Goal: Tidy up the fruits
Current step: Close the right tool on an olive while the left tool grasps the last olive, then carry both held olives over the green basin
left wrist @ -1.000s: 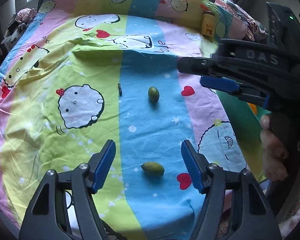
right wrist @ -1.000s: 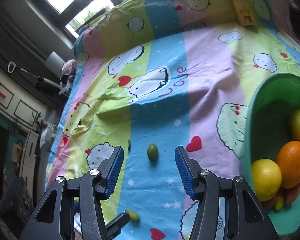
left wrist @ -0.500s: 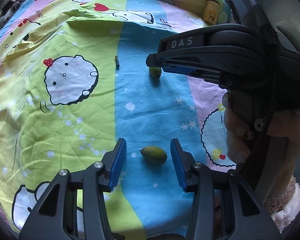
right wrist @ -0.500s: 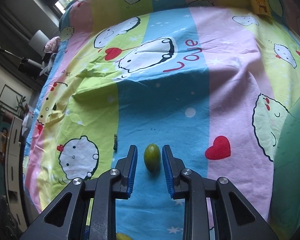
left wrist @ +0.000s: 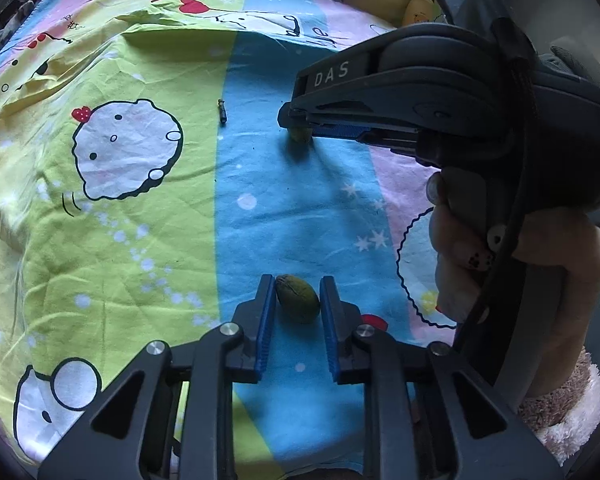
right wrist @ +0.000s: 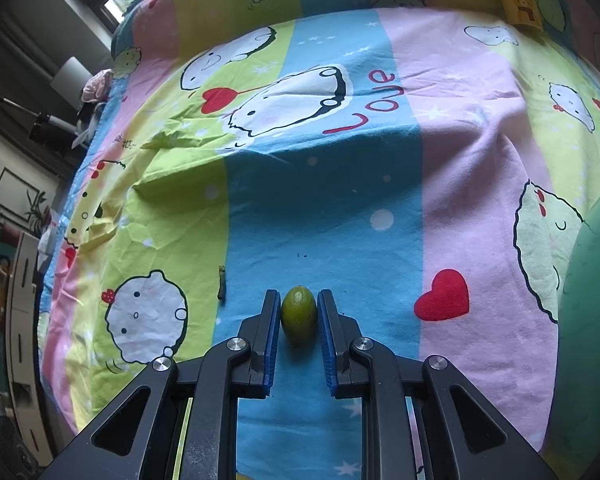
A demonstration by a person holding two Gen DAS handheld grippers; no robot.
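Note:
Two small green oval fruits lie on a colourful cartoon bedsheet. My left gripper (left wrist: 298, 294) is closed around the near green fruit (left wrist: 297, 298), both blue pads touching its sides, the fruit resting on the blue stripe. My right gripper (right wrist: 299, 306) is closed around the far green fruit (right wrist: 298, 315), pads against both sides. In the left wrist view the right gripper (left wrist: 300, 128) reaches in from the right, and only the fruit's lower edge (left wrist: 300, 135) shows under its fingers. The green bowl (right wrist: 592, 280) shows at the right edge of the right wrist view, its contents out of frame.
A small dark stem piece (left wrist: 221, 111) lies on the sheet left of the far fruit; it also shows in the right wrist view (right wrist: 221, 282). A yellow bottle (right wrist: 520, 2) lies at the far right of the bed. The hand holding the right gripper (left wrist: 468, 240) fills the right side.
Both grippers came down and forward over their fruits and narrowed from wide open to pads touching the fruit. The bowl's fruits have left the right wrist view.

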